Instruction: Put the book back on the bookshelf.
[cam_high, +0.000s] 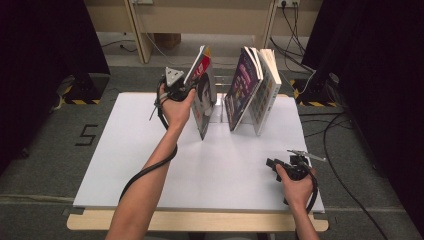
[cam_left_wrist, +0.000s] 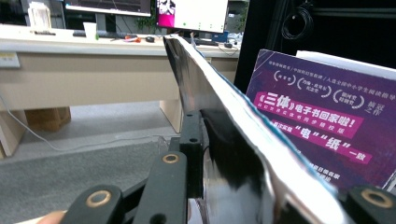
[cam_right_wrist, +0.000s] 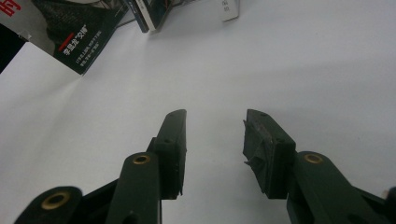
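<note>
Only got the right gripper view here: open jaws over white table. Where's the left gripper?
Observer: High view has the left gripper at the top edge of a leaning magazine, which sits between its jaws.
Operator: Clamped?
Observer: The left gripper view shows the jaws standing wider than the magazine, so it looks loose.
Operator: Anything beside it?
Observer: A purple book and a pale book stand tilted side by side to its right.

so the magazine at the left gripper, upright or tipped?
Tipped. The magazine stands on its lower edge on the white table and leans right, toward the purple book, with the left gripper at its top.
</note>
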